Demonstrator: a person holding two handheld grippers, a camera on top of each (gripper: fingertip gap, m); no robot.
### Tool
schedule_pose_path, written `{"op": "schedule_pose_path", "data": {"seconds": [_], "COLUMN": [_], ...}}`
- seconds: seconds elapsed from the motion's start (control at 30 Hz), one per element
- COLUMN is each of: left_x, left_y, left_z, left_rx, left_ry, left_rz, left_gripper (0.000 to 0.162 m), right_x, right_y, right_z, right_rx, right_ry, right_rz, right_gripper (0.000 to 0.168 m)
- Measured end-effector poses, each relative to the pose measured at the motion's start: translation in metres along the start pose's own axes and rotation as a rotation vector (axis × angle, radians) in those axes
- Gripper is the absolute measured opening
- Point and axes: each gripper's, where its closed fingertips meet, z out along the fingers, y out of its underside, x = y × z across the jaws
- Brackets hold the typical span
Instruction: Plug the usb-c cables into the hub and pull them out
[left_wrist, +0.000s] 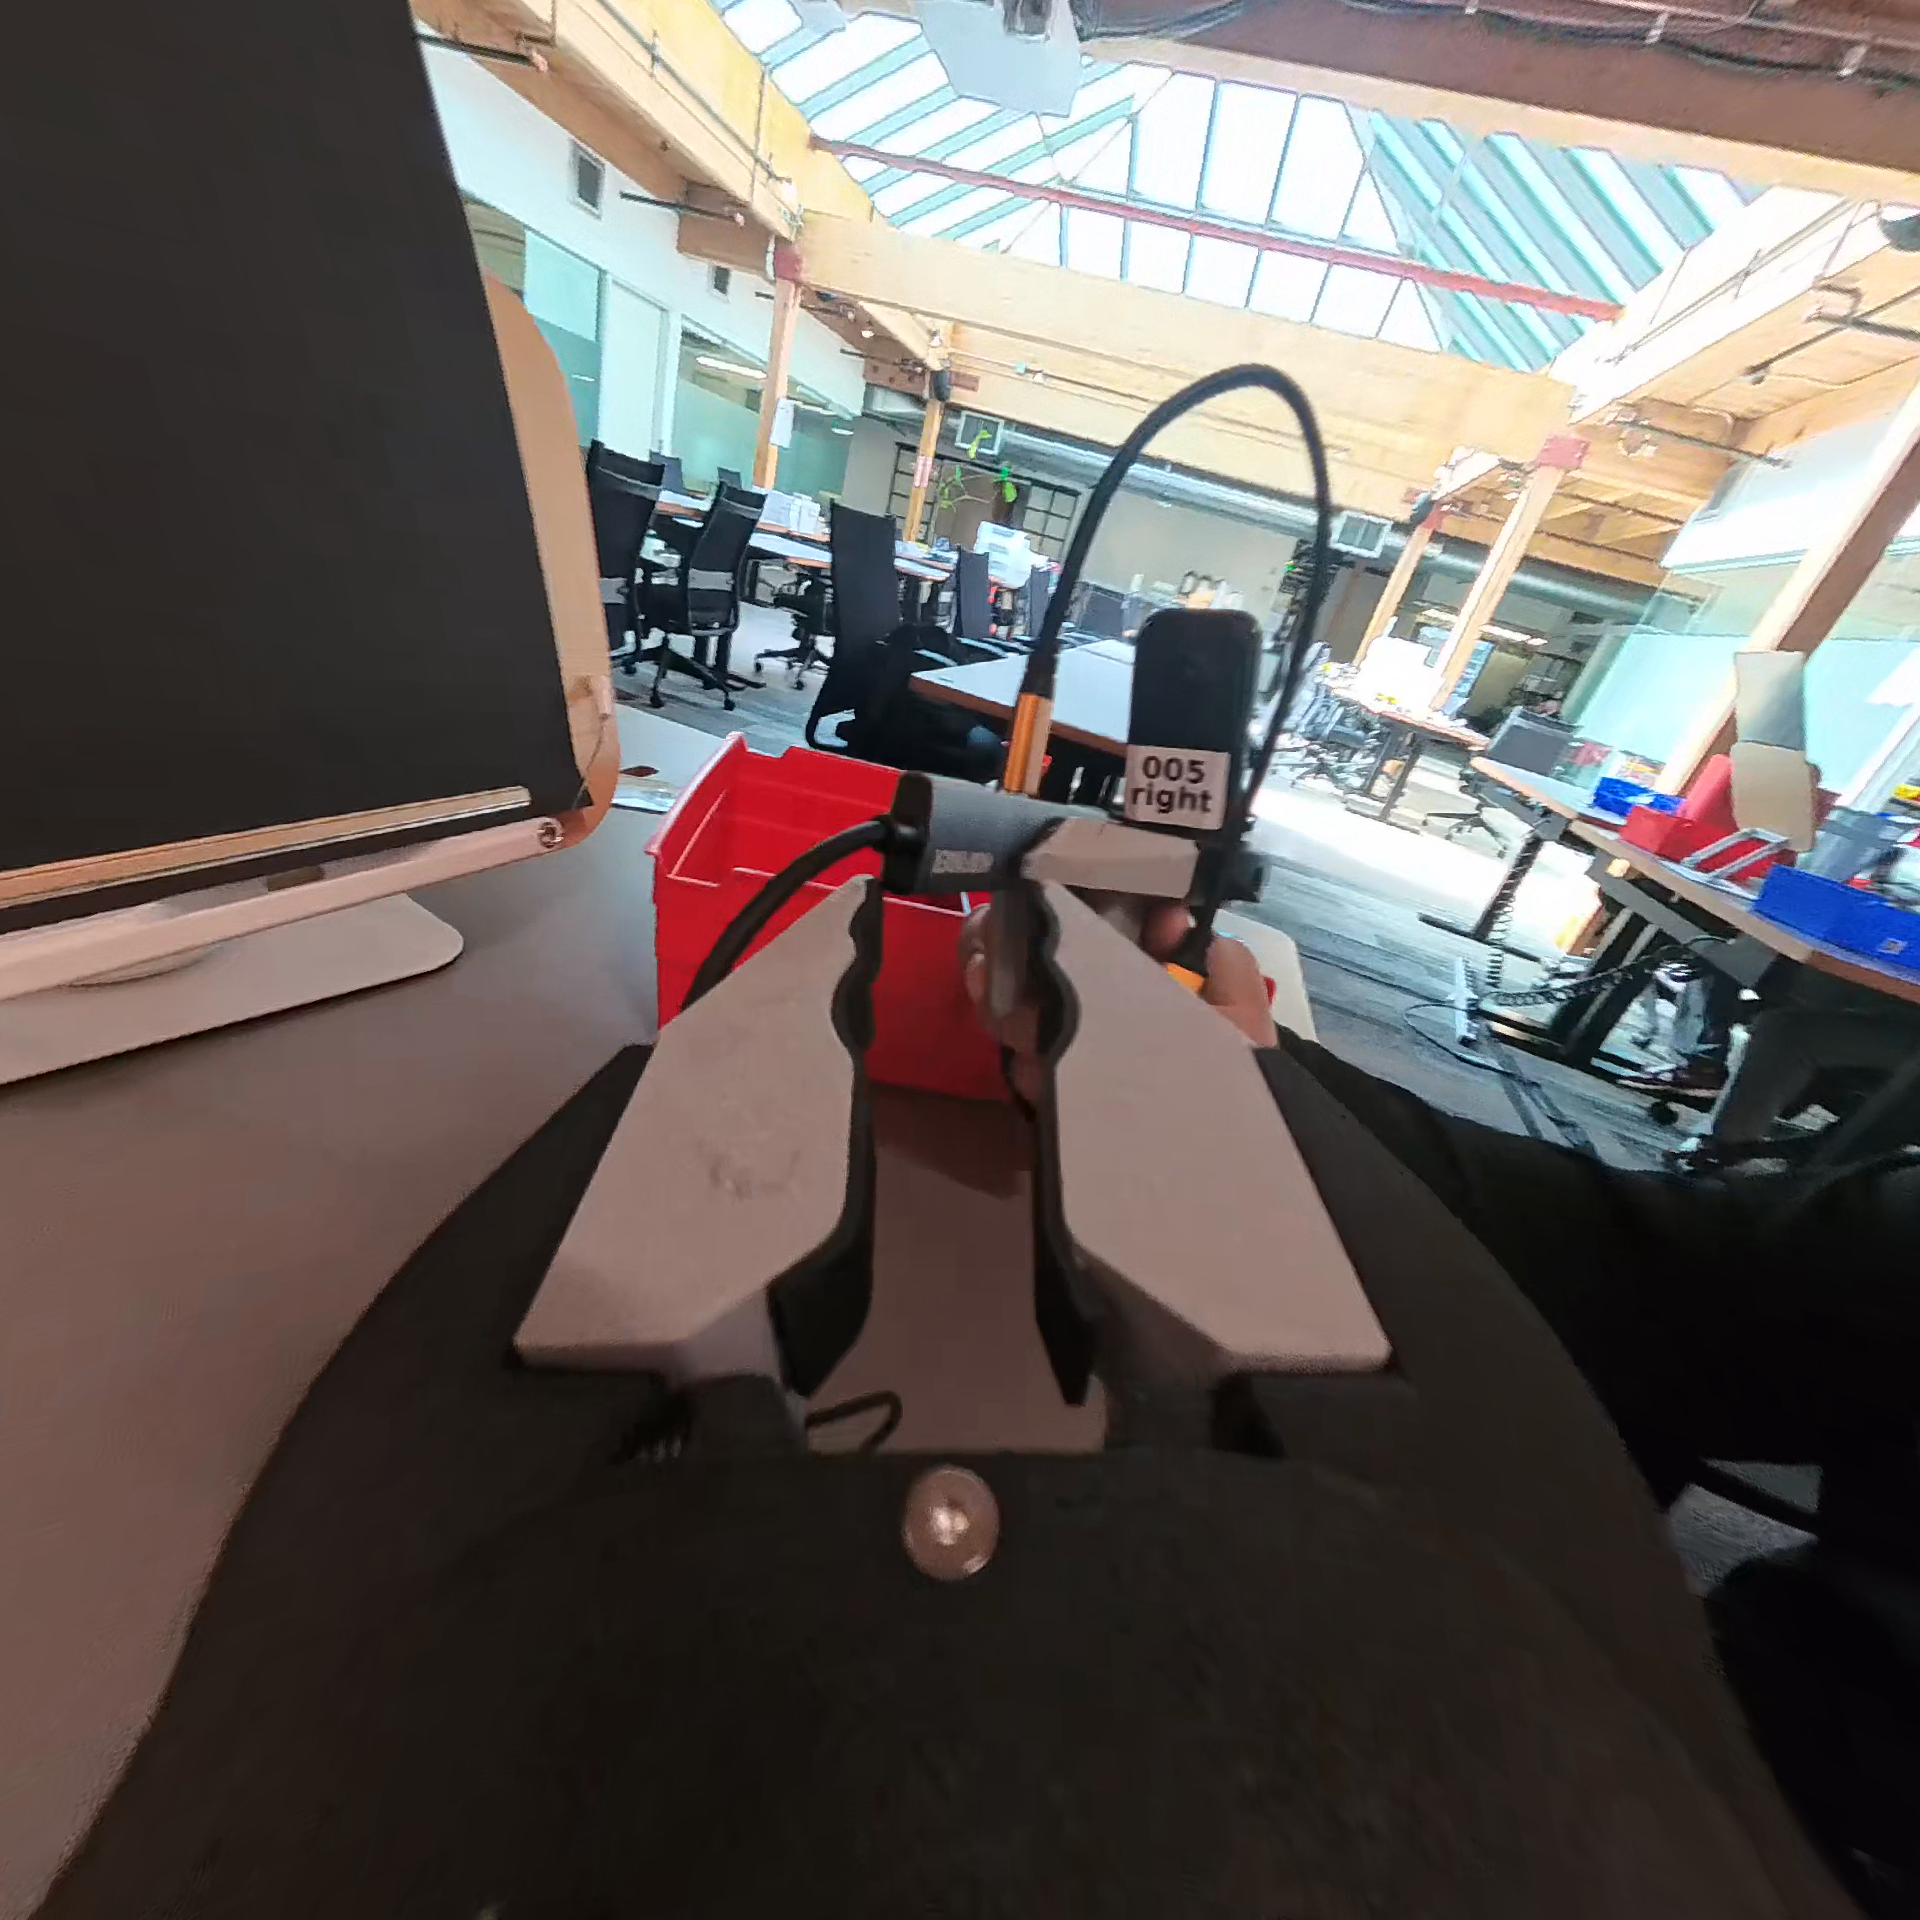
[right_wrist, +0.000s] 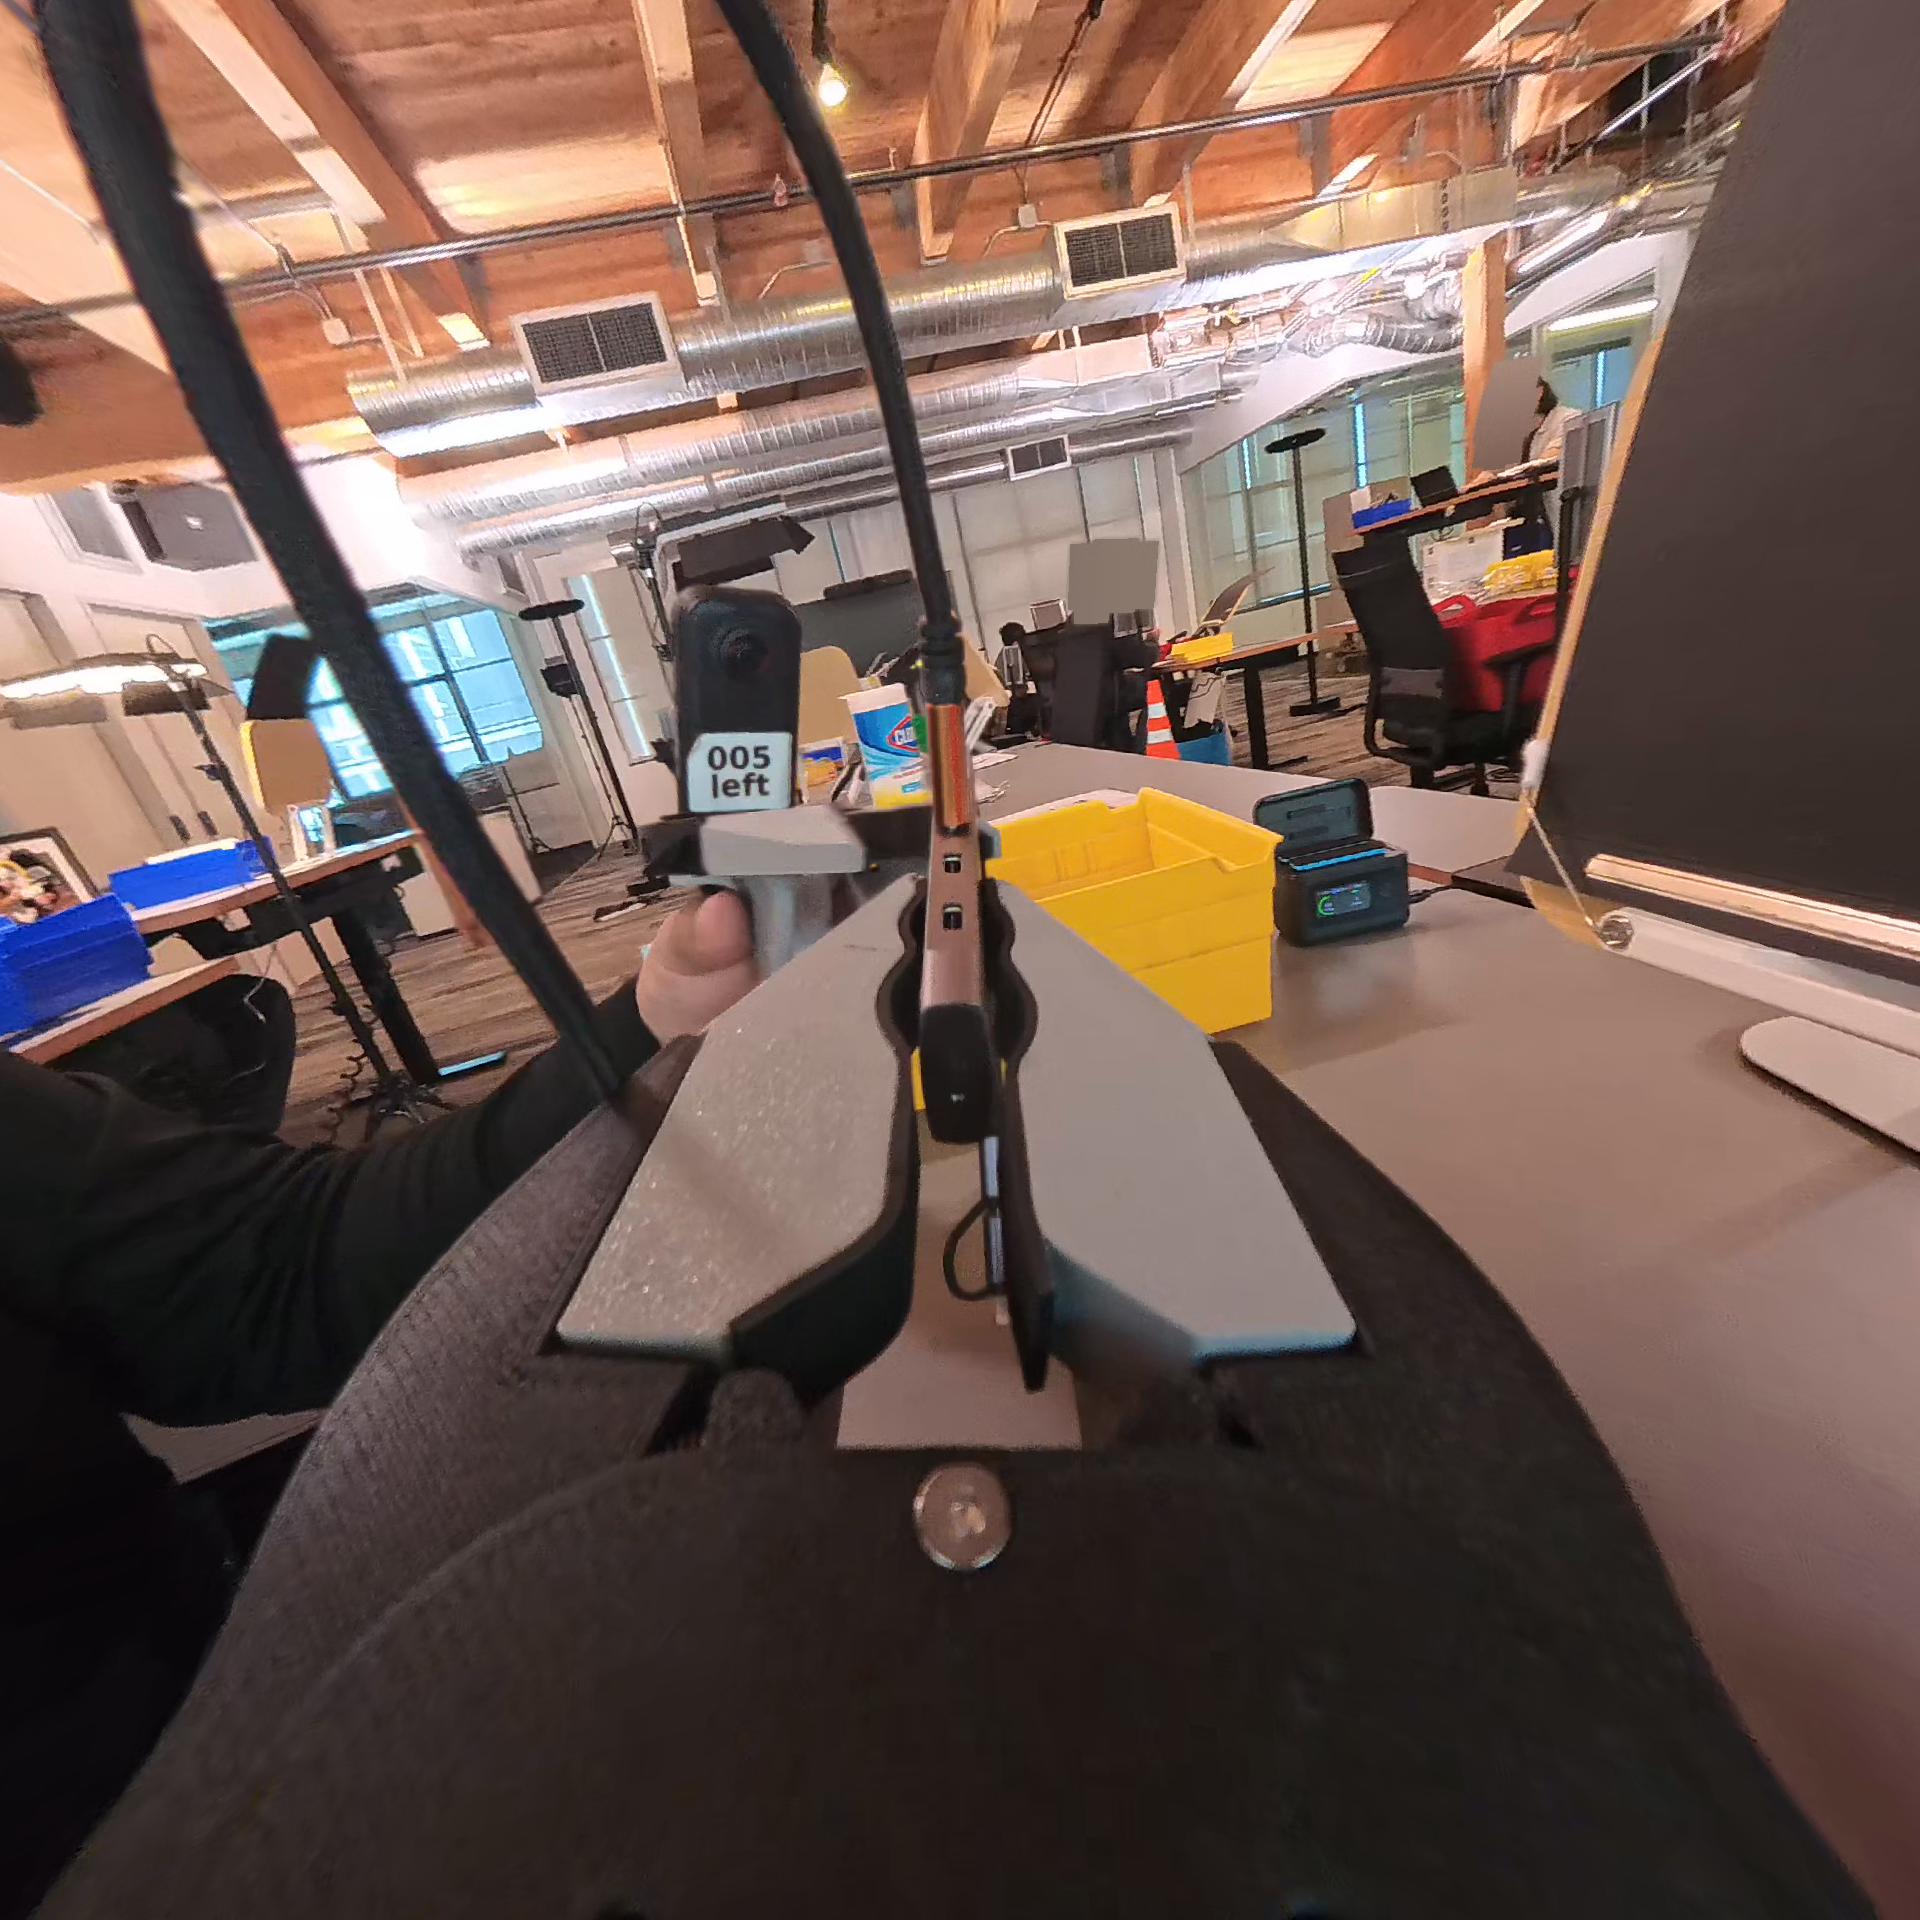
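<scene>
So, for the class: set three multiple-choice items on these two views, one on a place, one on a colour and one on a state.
1. Where is the gold plug of the black cable?
A. lying in the red bin
B. on the monitor's foot
C. in the hub

2. What colour is the bin on the table beyond the right gripper?
A. yellow
B. green
C. white

3. What state is the right gripper in?
A. open and empty
B. shut on the hub
C. shut on a cup

Answers:
1 C: the gold plug stands in the top edge of the hub.
2 A: the bin is yellow.
3 B: the fingers of the right gripper clamp the hub on both sides.
</scene>
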Motion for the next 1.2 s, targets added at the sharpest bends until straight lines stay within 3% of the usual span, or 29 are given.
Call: {"op": "schedule_pose_path", "data": {"seconds": [0.13, 0.3, 0.4, 0.57, 0.77, 0.83, 0.9, 1.03, 1.2], "left_x": [0.008, 0.01, 0.008, 0.015, 0.023, 0.022, 0.018, 0.001, -0.028], "left_y": [0.011, 0.007, 0.009, 0.01, 0.014, 0.015, 0.016, 0.008, -0.009], "left_z": [0.001, 0.002, 0.002, 0.001, 0.003, 0.003, 0.002, -0.003, -0.018], "left_rx": [-0.028, 0.038, 0.043, 0.037, 0.015, 0.007, -0.018, 0.012, 0.05], "left_ry": [0.079, 0.087, 0.074, 0.115, 0.138, 0.127, 0.098, -0.046, -0.315], "left_rz": [-0.028, -0.065, -0.075, -0.049, -0.031, 0.009, 0.059, 0.194, 0.429], "left_gripper": [0.031, 0.026, 0.033, 0.01, 0.018, 0.011, 0.01, 0.009, 0.008], "right_x": [0.004, -0.016, -0.019, -0.02, -0.027, -0.028, -0.021, 0.015, 0.053], "right_y": [-0.009, -0.004, 0.006, 0.017, 0.032, 0.035, 0.037, 0.034, 0.001], "right_z": [-0.003, 0.001, 0.006, 0.008, 0.012, 0.013, 0.015, 0.01, -0.018], "right_rx": [0.061, 0.034, -0.008, -0.079, -0.156, -0.17, -0.183, -0.17, -0.068], "right_ry": [0.026, -0.134, -0.161, -0.199, -0.229, -0.227, -0.171, 0.072, 0.407], "right_rz": [-0.005, 0.062, 0.087, 0.145, 0.14, 0.126, 0.095, 0.019, -0.12], "right_gripper": [0.006, 0.006, 0.007, 0.006, 0.006, 0.006, 0.008, 0.029, 0.037]}}
